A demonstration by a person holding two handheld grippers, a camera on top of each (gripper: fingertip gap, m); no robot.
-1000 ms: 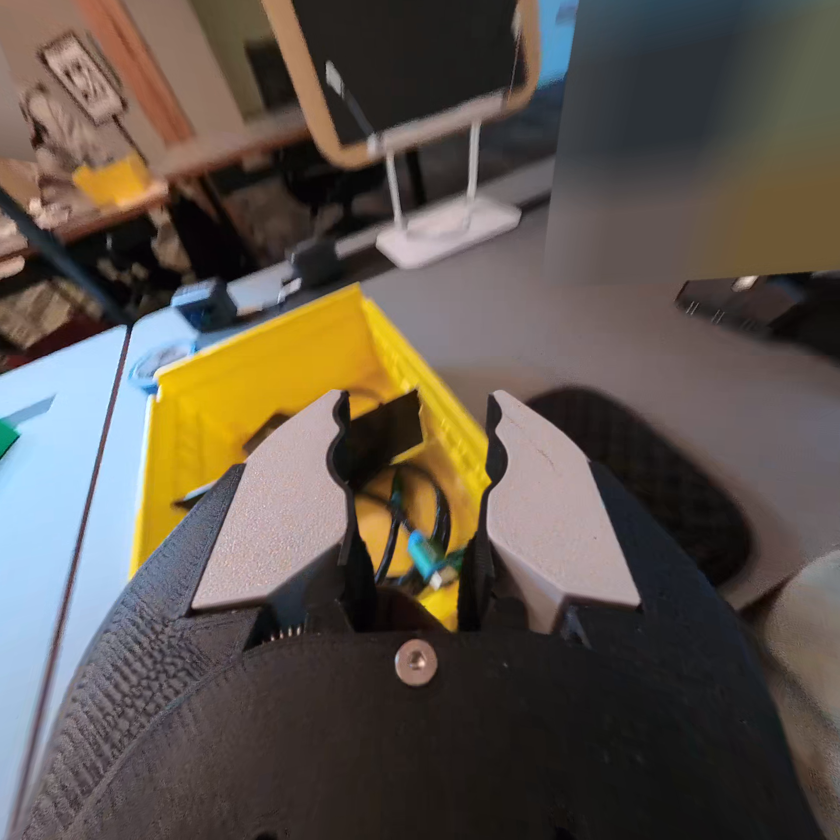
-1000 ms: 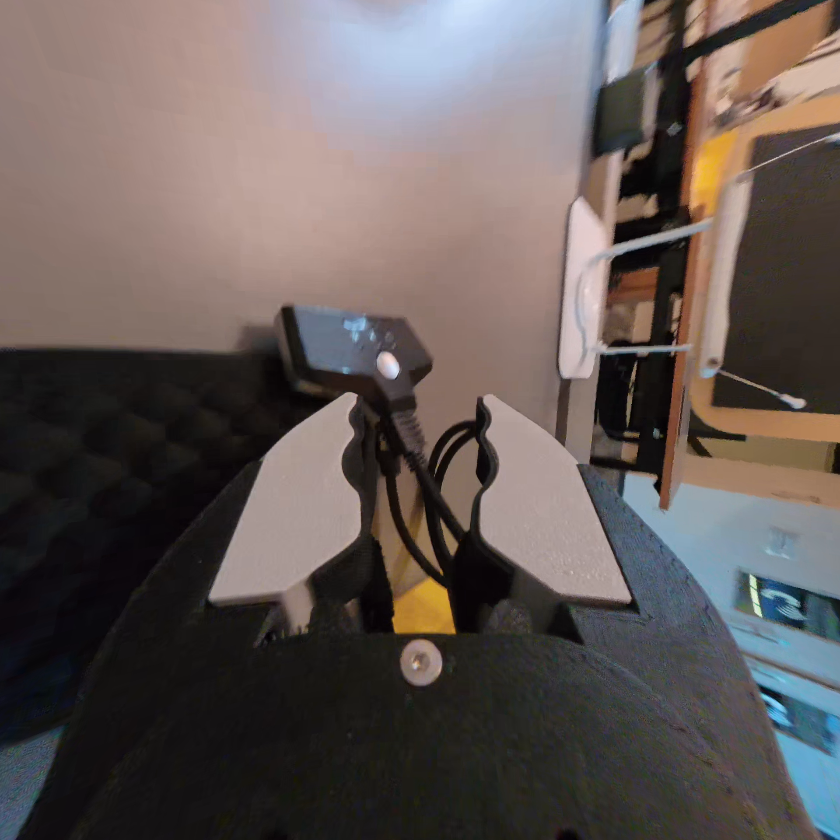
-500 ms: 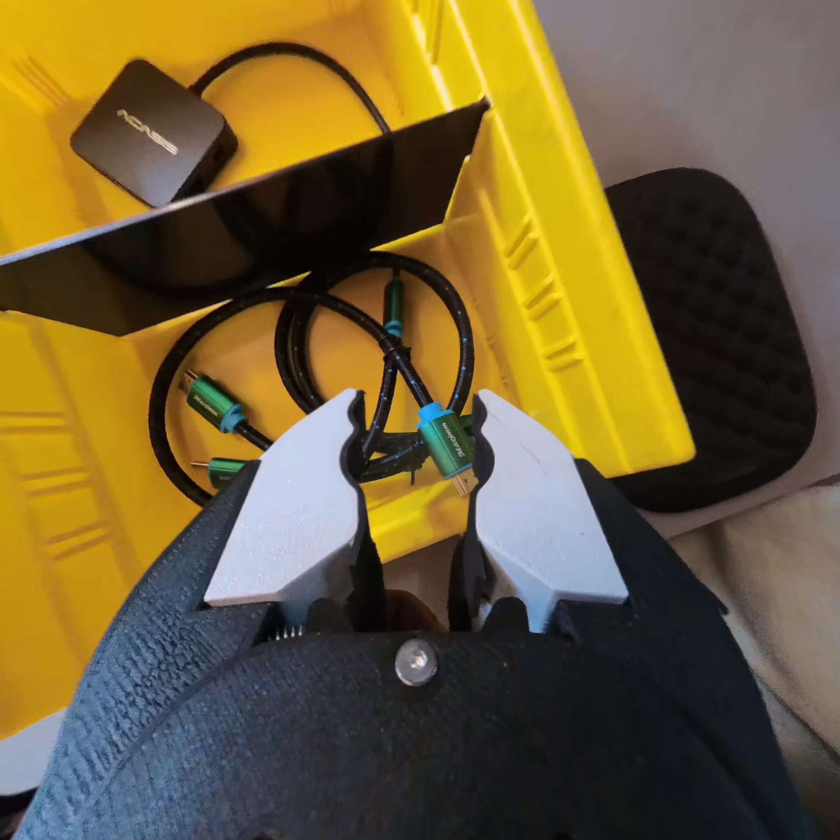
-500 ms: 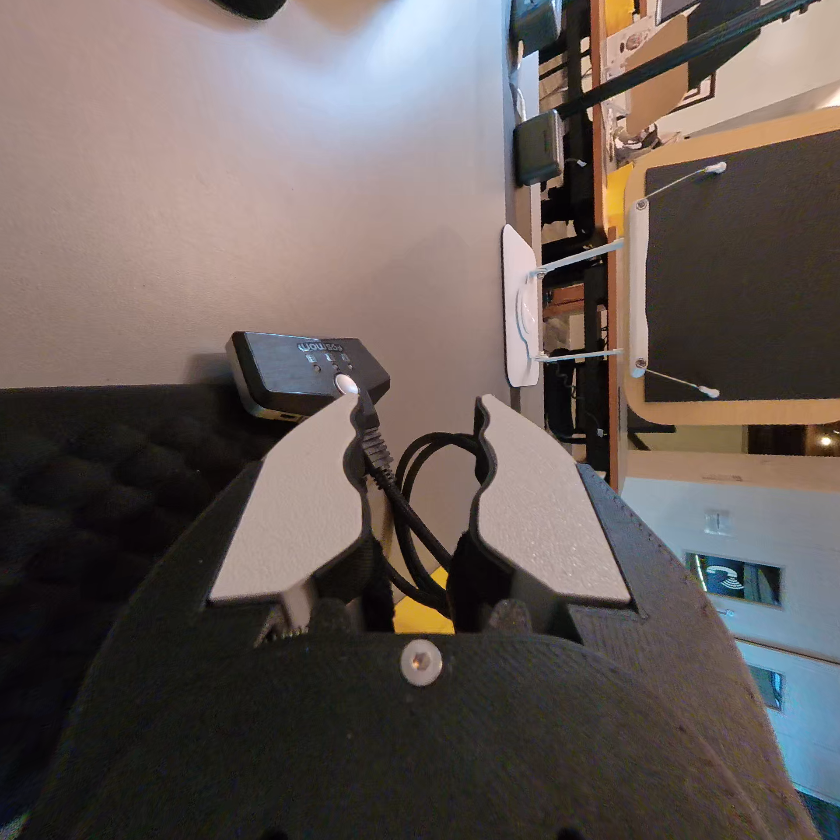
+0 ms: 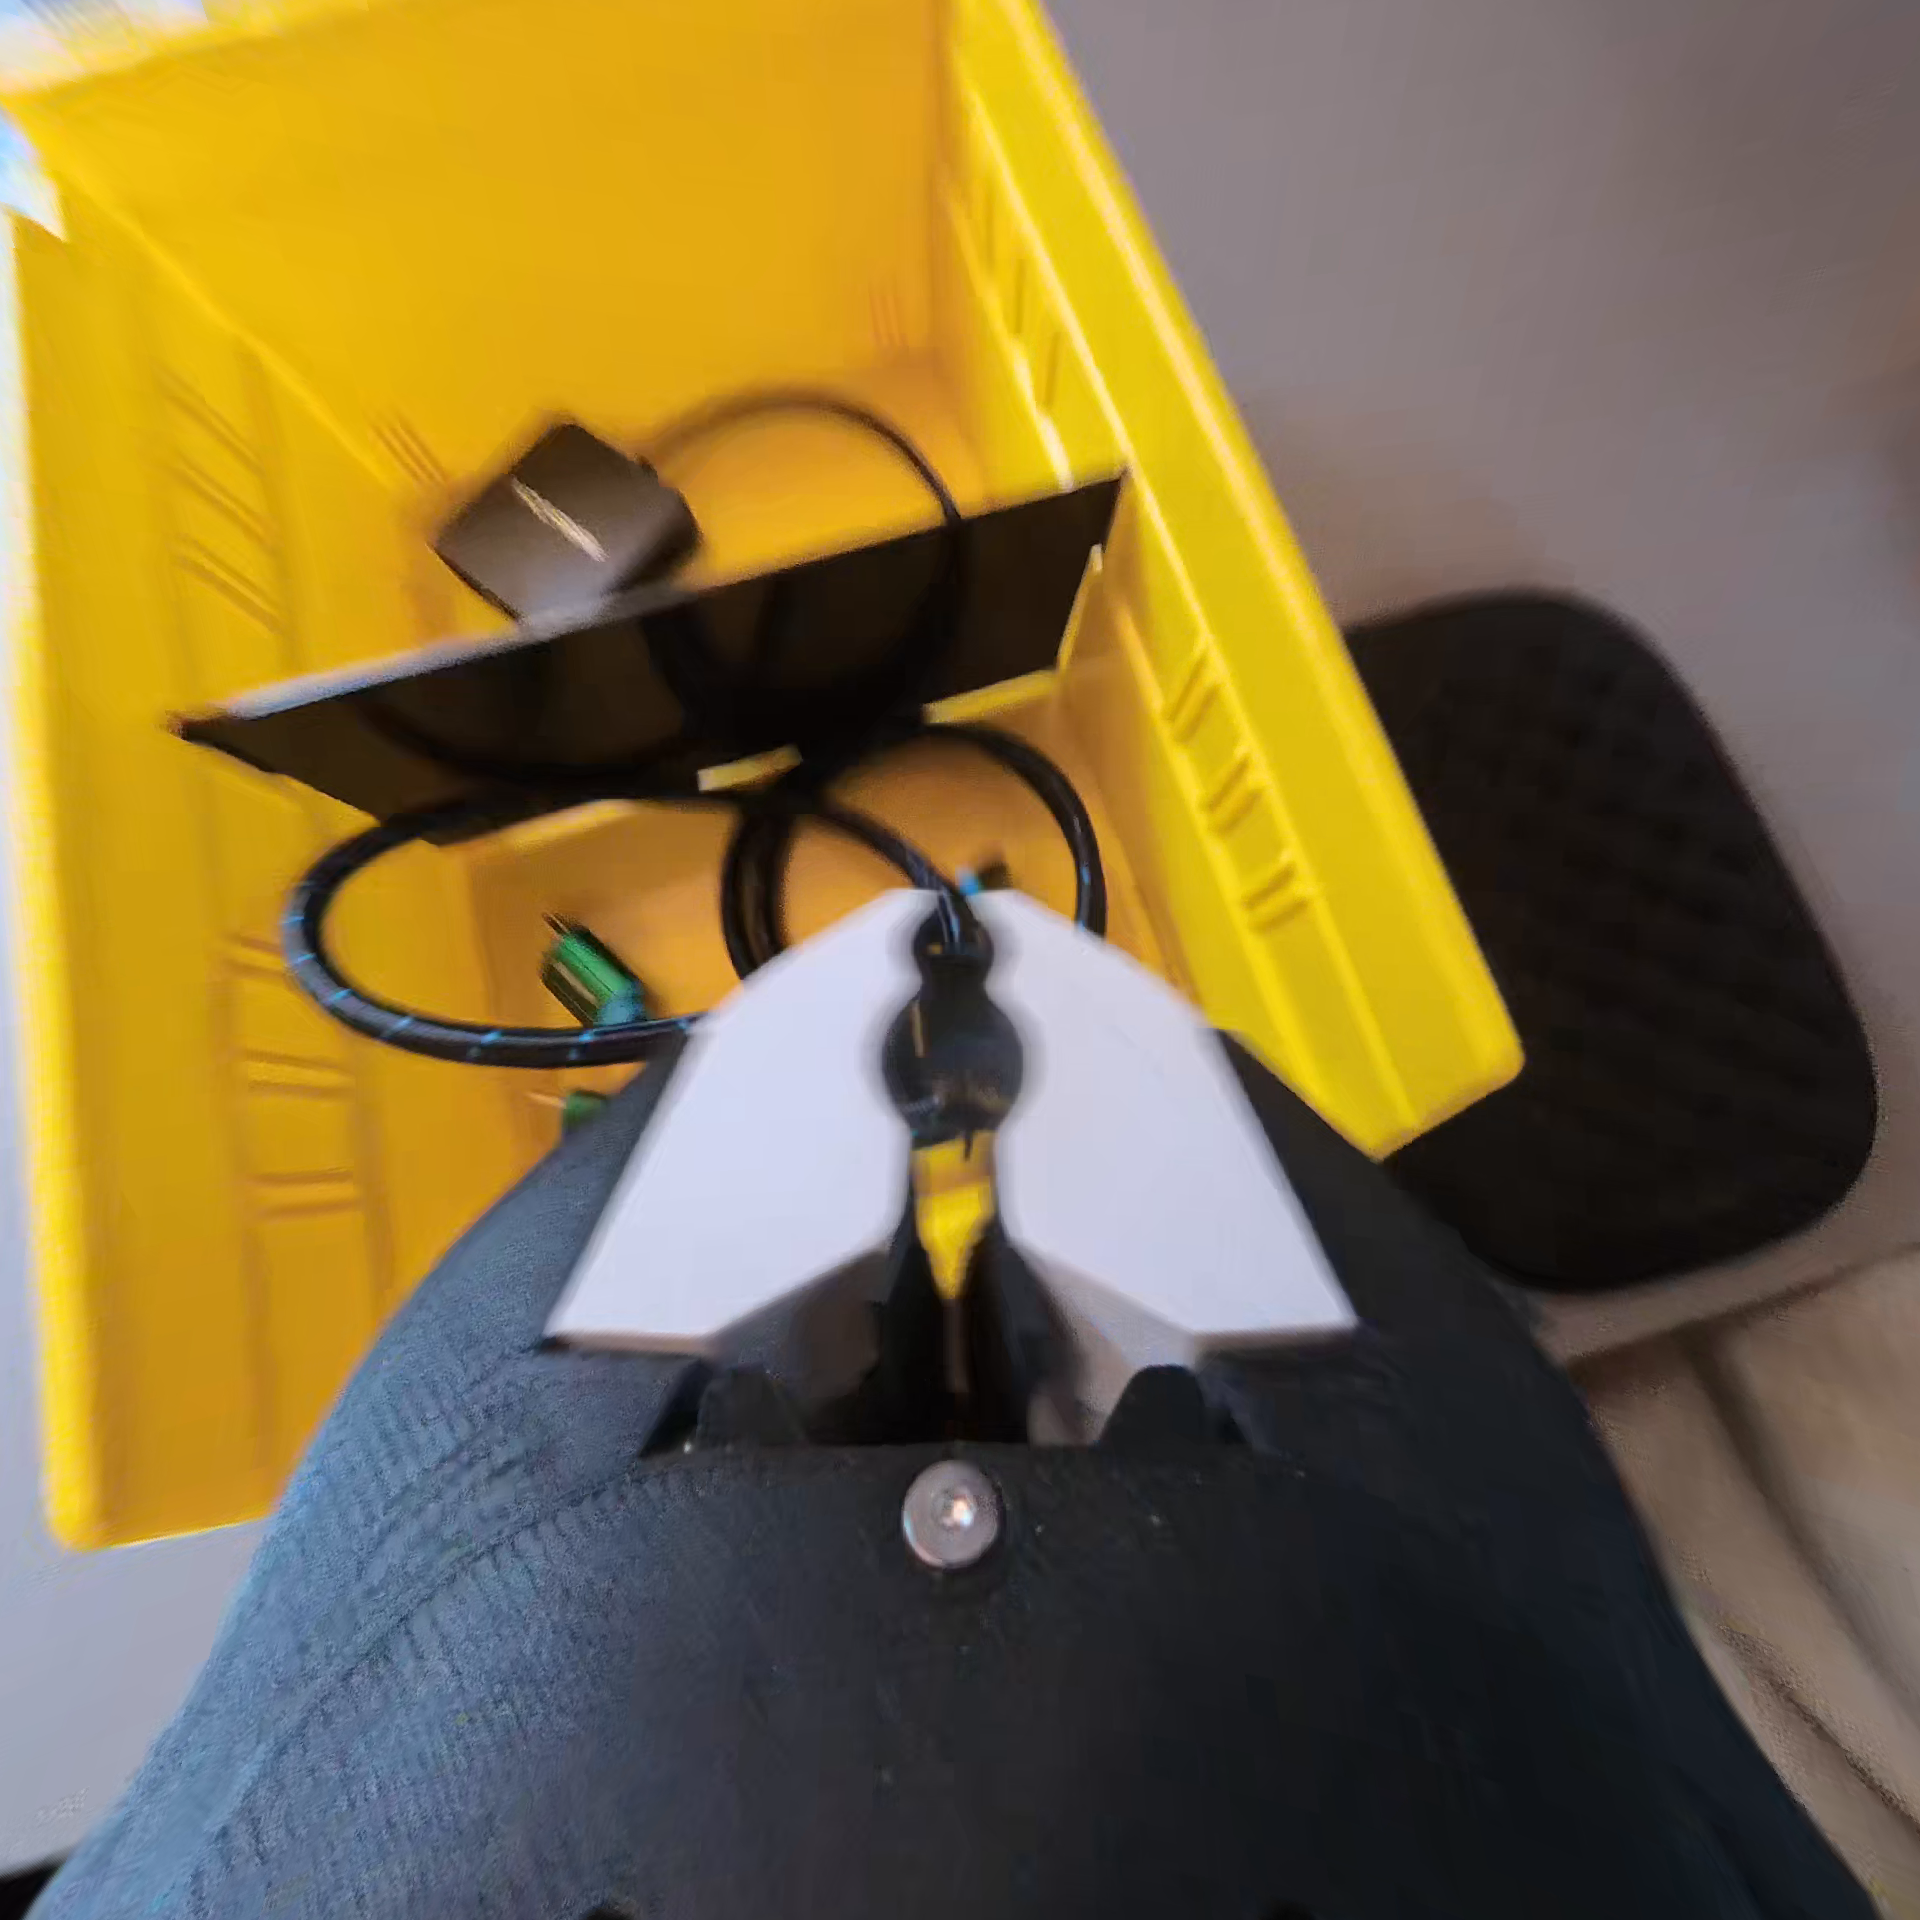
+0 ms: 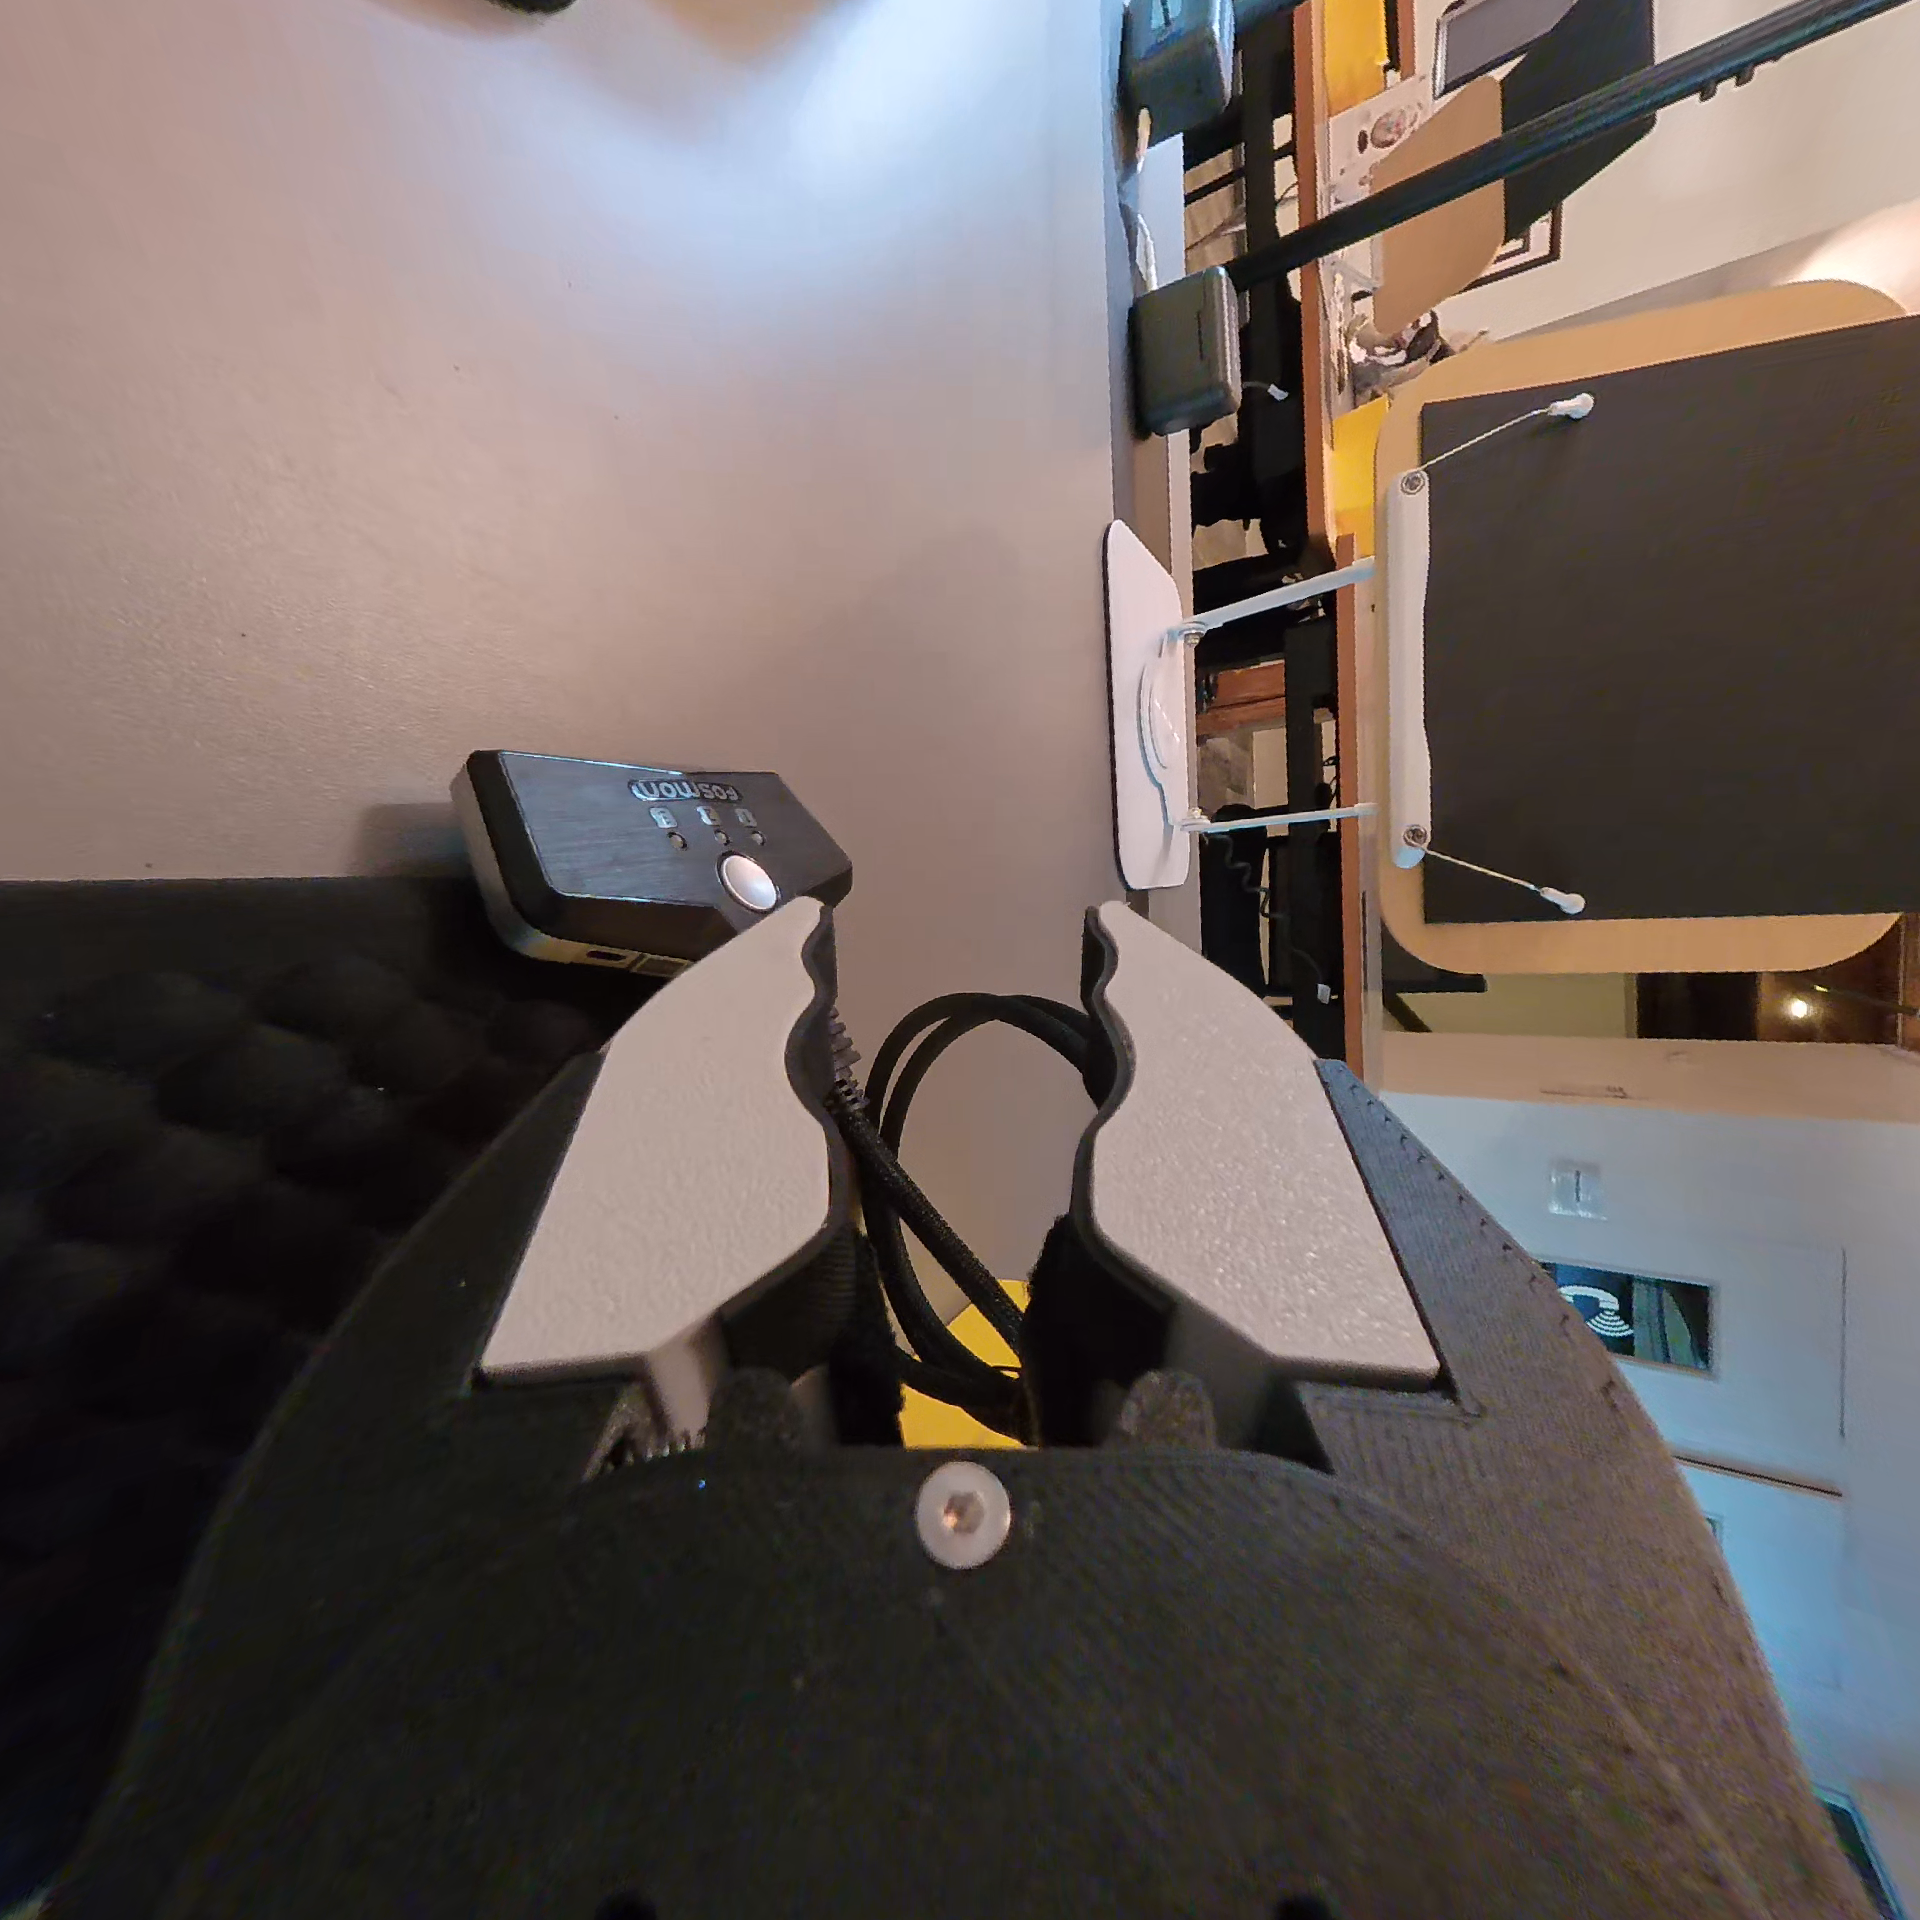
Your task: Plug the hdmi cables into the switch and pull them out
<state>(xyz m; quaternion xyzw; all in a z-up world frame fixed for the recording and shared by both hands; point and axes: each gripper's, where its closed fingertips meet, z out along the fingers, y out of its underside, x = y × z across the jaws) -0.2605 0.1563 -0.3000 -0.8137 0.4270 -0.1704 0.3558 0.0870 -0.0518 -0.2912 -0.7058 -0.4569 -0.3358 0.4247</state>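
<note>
The left gripper (image 5: 951,914) pinches an HDMI cable (image 5: 416,1023) in the yellow bin (image 5: 1247,644). The right gripper (image 6: 956,940) gapes wide, switch (image 6: 644,852) at ten o'clock; plugging remains.

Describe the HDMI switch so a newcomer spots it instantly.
Start at the black dimpled foam pad on the grey table. The black brushed-metal HDMI switch box sits at its far edge; only it carries a round silver button.

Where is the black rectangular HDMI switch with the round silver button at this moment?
In the right wrist view, the black rectangular HDMI switch lies on the grey table, at the black foam mat's edge, just beyond the right gripper's left fingertip.
</note>
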